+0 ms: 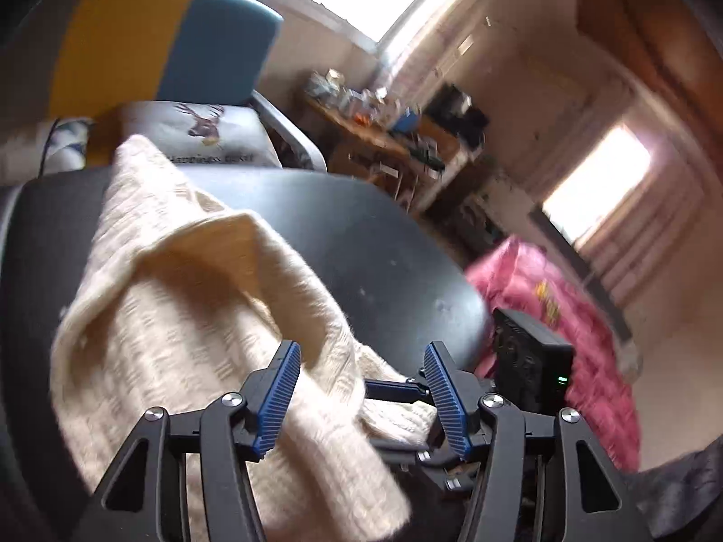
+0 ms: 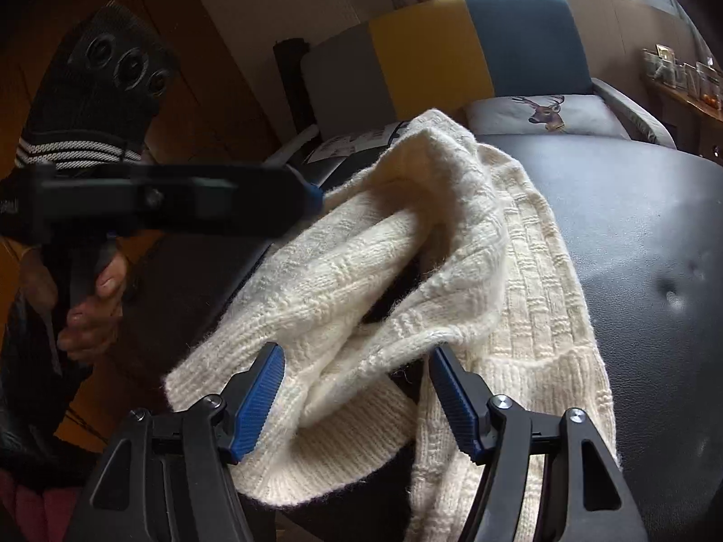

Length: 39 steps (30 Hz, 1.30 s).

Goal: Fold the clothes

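One cream sweater (image 2: 452, 244) lay bunched across the black table (image 2: 632, 226) in front of the chair (image 2: 474, 45), a sleeve doubled over its body, which we judged a fold partly made and not yet flattened. We held our left gripper (image 1: 361, 384) with its jaws parted and cloth lying loose between them, pressed by neither pad. Our right gripper (image 2: 357, 388) stood equally spread above the hem, gripping nothing, likely so the knit could settle before we took hold elsewhere.
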### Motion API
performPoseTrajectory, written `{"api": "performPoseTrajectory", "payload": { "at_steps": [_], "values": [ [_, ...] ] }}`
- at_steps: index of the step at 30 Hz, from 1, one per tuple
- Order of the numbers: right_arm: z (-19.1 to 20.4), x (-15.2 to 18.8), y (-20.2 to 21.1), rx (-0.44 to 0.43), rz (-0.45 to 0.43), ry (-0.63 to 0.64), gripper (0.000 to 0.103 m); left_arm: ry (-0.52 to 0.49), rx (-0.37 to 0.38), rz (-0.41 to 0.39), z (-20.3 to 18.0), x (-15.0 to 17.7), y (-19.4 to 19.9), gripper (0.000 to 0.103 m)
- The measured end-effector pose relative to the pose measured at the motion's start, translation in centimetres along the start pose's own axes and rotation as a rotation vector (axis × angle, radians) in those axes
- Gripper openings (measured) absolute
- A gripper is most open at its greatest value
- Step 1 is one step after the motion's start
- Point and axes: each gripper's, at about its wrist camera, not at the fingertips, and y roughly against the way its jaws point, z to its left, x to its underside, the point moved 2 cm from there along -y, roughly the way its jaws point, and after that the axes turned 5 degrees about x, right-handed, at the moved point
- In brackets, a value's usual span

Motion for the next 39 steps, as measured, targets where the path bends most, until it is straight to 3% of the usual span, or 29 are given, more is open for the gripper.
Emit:
{"api": "performPoseTrajectory", "payload": {
  "at_steps": [5,12,13,15,17,19,25,30,31,33,35,39],
  "values": [
    [0.1,0.5,-0.7,-0.046,0.017,-0.016,0.068,-0.141,-0.091,0.301,-1.4,-0.7,-6.8,0.063],
    [-1.7,1.5,-0.9,-0.054,0.045,-0.089,0.069,-0.122,-0.157,0.504,0.2,0.5,-12.7,0.062],
    [-2.0,1.7,-1.0,-0.046,0.051,-0.100,0.069,-0.122,-0.173,0.520,0.5,0.9,-13.3,0.058],
    [-2.5,1.9,-0.9,-0.038,0.050,-0.111,0.069,-0.107,-0.190,0.537,1.0,1.6,-14.2,0.020],
    [-3.1,2.1,-0.6,-0.034,0.046,-0.122,0.069,-0.069,-0.185,0.497,1.5,1.7,-13.8,0.016],
    [-3.5,2.1,-0.4,-0.023,0.040,-0.133,0.069,0.000,-0.112,0.410,2.0,1.2,-12.0,0.015],
    [-4.5,1.9,-0.6,0.050,0.048,-0.152,0.070,0.139,0.120,0.040,2.8,-0.7,-2.5,0.015],
    [-5.2,2.1,-1.1,0.088,0.061,-0.183,0.070,0.253,0.205,-0.286,5.7,0.1,7.4,0.004],
    [-5.3,2.1,-1.1,0.087,0.061,-0.189,0.070,0.276,0.165,-0.328,6.6,0.4,9.0,0.004],
    [-5.1,1.7,-0.7,0.057,0.050,-0.195,0.070,0.325,0.086,-0.365,8.6,1.4,11.7,0.004],
    [-4.6,1.6,0.0,0.014,0.035,-0.194,0.070,0.332,0.040,-0.345,9.7,2.7,12.5,0.004],
    [-1.8,0.9,-0.2,-0.028,0.058,-0.102,0.070,0.226,0.002,-0.187,7.3,3.0,8.9,0.007]
  ]
}}
